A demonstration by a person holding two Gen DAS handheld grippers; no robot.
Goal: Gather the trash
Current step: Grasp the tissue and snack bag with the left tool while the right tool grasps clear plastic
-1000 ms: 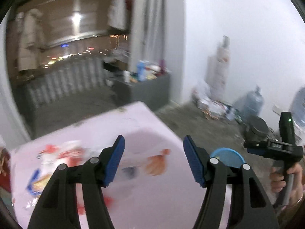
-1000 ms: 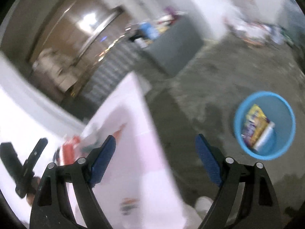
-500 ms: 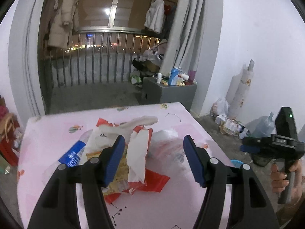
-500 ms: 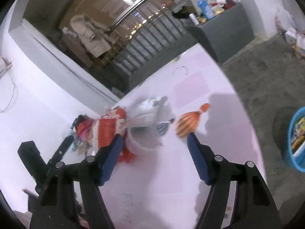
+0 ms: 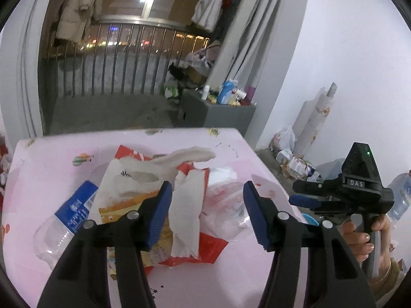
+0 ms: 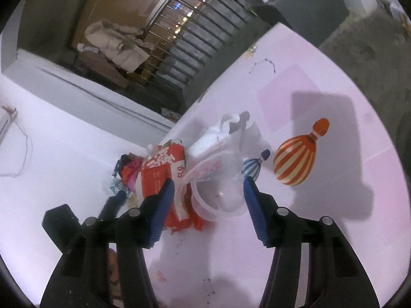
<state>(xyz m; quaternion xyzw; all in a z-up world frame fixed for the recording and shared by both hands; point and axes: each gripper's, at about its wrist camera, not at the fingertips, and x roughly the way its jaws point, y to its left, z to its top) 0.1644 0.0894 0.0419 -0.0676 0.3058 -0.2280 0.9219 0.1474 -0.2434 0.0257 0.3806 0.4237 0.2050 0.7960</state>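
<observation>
Both grippers hover low over the pink table point(image 5: 51, 154). The left gripper point(image 5: 205, 205) stands wide open above the trash pile point(image 5: 159, 195), holding nothing. The right gripper point(image 6: 208, 200) is also wide open, its jaws on both sides of the clear plastic cup point(image 6: 221, 195).

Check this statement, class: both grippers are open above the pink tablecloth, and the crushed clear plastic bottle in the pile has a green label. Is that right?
One detail is wrong. The crushed clear plastic bottle has a blue label, not green, as the left wrist view shows. The rest holds: the left gripper and right gripper are both open above the pink tablecloth.
</observation>
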